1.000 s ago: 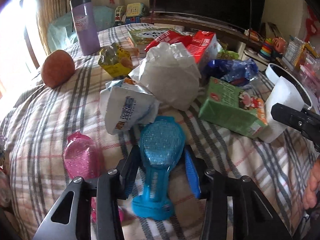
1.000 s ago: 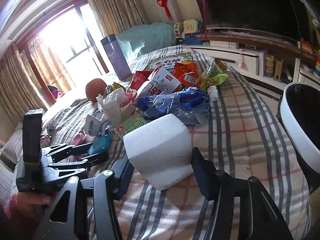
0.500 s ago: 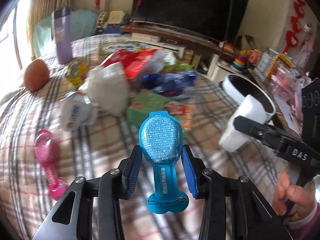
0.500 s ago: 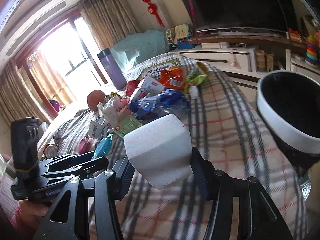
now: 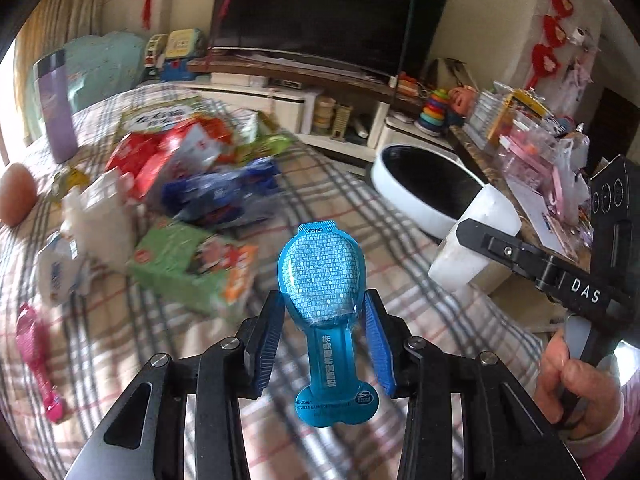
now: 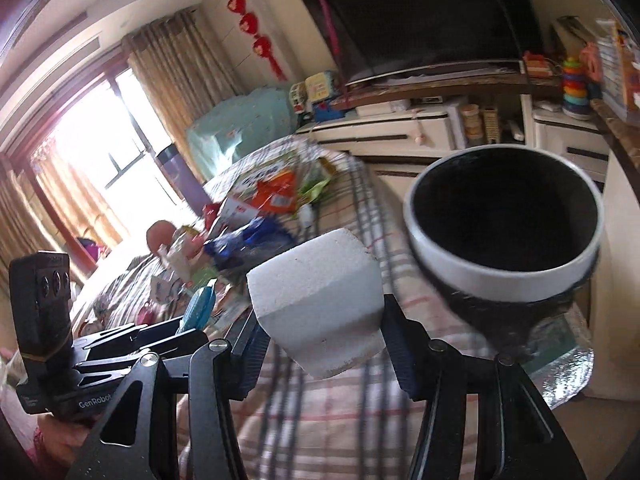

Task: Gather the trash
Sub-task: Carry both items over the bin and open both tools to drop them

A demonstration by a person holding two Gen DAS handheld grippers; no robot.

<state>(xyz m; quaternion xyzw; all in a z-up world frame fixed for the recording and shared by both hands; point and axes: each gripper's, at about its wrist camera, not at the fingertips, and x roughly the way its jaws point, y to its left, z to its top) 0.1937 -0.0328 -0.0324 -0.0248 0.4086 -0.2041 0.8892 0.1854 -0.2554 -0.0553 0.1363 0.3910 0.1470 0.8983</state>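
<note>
My left gripper [image 5: 323,308] is shut on a blue spoon-shaped plastic package [image 5: 322,276], held above the checked tablecloth [image 5: 352,200]. My right gripper [image 6: 320,316] is shut on a white foam block [image 6: 316,288], lifted off the table beside the white-rimmed bin with a black inside [image 6: 504,216]. The left wrist view shows the same foam block [image 5: 480,224] in the right gripper [image 5: 472,236] just in front of the bin [image 5: 424,184]. In the right wrist view the left gripper [image 6: 188,328] and blue package [image 6: 198,308] sit at the lower left.
A blurred heap of wrappers lies on the table: a green carton [image 5: 188,264], blue bag [image 5: 224,196], red packets [image 5: 168,156], white bags [image 5: 96,216], a pink package [image 5: 34,344]. A purple flask [image 5: 56,104] and brown ball [image 5: 14,196] stand at the left. A TV [image 5: 332,12] and cluttered shelves lie behind.
Both grippers rose off the table and swung right towards the bin, each keeping its load. The blue package left the cloth, and the bin now looms larger in the right wrist view.
</note>
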